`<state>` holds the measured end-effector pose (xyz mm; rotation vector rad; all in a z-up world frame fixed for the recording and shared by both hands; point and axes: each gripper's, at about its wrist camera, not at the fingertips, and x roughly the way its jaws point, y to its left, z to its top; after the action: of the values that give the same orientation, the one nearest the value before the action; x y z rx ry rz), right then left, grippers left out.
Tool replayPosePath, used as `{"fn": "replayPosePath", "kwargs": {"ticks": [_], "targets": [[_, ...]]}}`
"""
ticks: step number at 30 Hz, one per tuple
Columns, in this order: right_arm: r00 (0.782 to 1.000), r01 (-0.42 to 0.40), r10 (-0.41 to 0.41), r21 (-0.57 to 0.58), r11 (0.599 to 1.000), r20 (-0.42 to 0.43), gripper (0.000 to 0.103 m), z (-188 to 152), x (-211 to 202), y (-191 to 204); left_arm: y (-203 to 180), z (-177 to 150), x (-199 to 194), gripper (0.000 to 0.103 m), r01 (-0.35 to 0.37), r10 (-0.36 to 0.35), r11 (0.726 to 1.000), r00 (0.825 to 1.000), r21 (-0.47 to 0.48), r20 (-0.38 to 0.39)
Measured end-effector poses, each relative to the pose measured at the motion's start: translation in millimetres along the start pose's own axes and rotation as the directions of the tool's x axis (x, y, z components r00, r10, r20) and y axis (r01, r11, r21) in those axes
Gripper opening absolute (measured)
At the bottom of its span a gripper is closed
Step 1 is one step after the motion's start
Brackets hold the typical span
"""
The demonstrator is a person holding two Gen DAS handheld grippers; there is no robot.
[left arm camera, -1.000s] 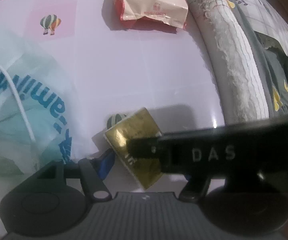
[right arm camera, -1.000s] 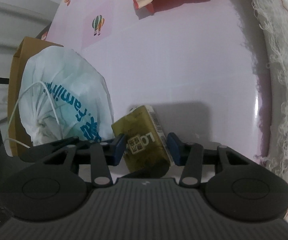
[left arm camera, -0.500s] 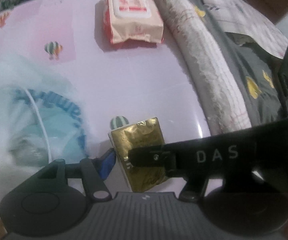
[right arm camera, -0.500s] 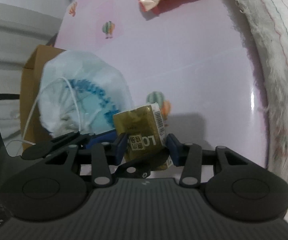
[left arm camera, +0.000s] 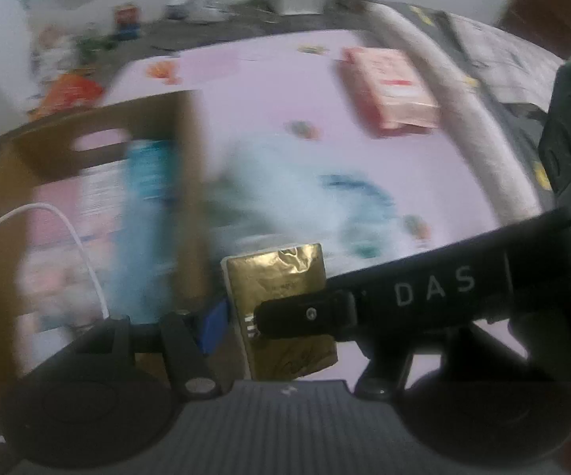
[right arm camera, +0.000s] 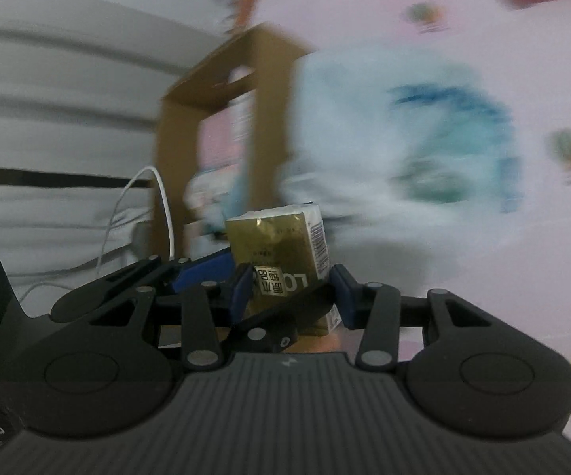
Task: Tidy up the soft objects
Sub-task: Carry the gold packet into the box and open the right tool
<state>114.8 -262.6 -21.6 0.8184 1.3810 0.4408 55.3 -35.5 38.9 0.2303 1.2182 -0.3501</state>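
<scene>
Both grippers, left (left arm camera: pixel 281 328) and right (right arm camera: pixel 290 293), clamped the gold tissue pack (right arm camera: pixel 281 253), held aloft beside the cardboard box (right arm camera: pixel 222 91); transfer step underway, lowering it inside likely next

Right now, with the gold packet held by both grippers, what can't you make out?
- Plastic bag: motion blur smears its blue print in both views.
- Cardboard box contents: blurred, partly behind its wall.
- Gold packet: lower part hidden by the right hand-held gripper crossing it in the left view.
- Left hand-held gripper: far finger hidden behind that arm.
- Pink pack: label unreadable.
</scene>
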Motion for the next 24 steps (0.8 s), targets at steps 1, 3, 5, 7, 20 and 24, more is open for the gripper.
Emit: {"fn": "replayPosePath", "kwargs": {"ticks": [1,3,5,7,20,24], "targets": [[1.0,-0.016,0.016,-0.008,1.0,-0.008,0.043,-1,11,13,17,-4,-4,0.064,-0.015,0.015,1.0,1.0,-0.014,-0.001],[0.998,-0.045,0.044,-0.028,0.999,-0.033,0.043,-4,41,40,47,-13,-7,0.064,-0.032,0.031,0.998,0.999,-0.048,-0.014],[0.997,-0.05,0.047,-0.044,0.998,-0.063,0.044,-7,69,60,73,-22,-4,0.064,-0.036,0.033,0.996,0.999,-0.087,-0.031],[0.995,-0.043,0.038,-0.052,0.998,-0.094,0.044,-9,95,75,96,-29,0,0.064,-0.027,0.022,0.992,0.999,-0.12,-0.044],[0.976,0.157,-0.175,-0.132,0.979,-0.132,0.053,-18,154,105,157,-72,59,0.069,0.112,-0.151,0.952,0.981,-0.286,-0.12],[0.981,0.15,-0.161,-0.104,0.983,-0.108,0.054,-16,150,100,158,-75,54,0.069,0.109,-0.144,0.954,0.984,-0.279,-0.108]]}}
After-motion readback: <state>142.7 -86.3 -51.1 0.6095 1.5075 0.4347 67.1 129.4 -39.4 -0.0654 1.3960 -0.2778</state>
